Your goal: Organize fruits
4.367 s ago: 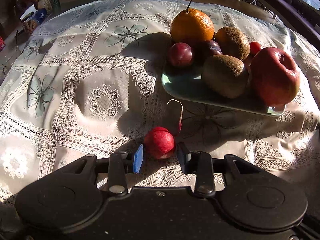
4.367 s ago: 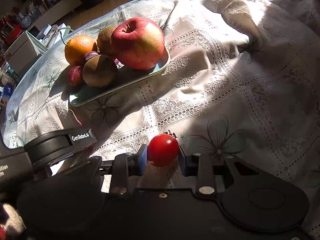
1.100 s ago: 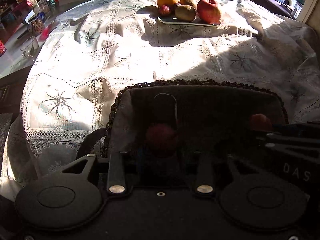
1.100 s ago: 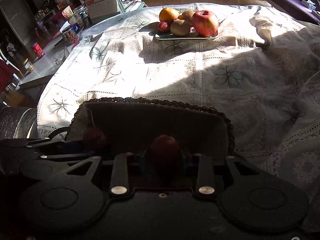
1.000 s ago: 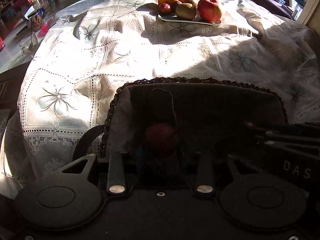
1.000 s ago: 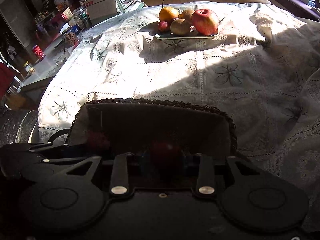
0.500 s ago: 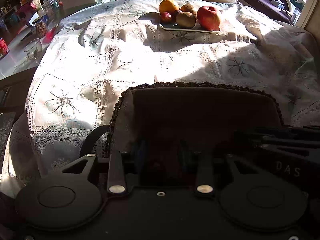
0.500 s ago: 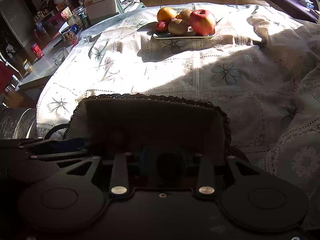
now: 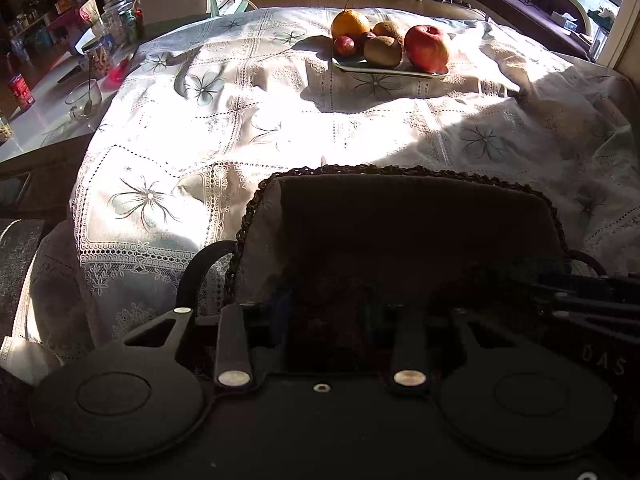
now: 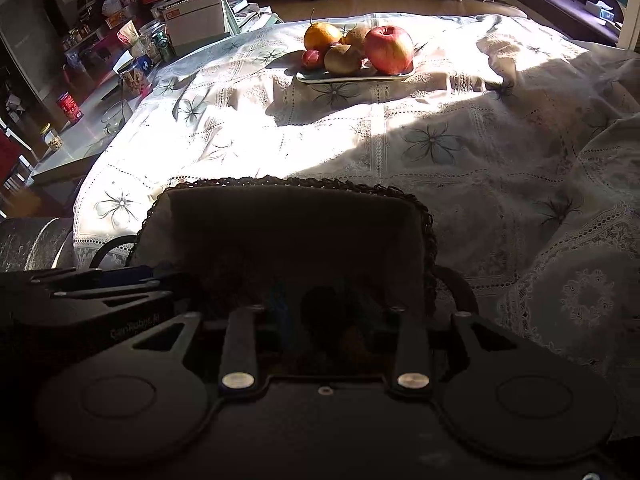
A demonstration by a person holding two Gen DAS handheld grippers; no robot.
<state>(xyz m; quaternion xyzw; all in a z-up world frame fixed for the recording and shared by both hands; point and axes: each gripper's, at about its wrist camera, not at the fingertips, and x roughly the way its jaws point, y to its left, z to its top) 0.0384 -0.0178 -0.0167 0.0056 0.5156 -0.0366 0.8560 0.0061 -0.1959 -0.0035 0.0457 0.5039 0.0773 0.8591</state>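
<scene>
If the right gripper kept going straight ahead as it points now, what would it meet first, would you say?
Probably the far wall of the dark basket that the right gripper sits low inside, though shadow makes depth hard to judge.

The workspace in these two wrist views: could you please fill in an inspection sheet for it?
Surface: lace tablecloth, sunlit at the far part, shaded near.
Job's things: plate with orange, apple, kiwis, plums; dark basket close by.
Clutter: nothing seen on the cloth.
Grippers: left tongs and right tongs inside the basket's shadow; cannot tell grip.
Cables: nothing seen.
Surroundings: side table with jars, can, glass bowl.
</scene>
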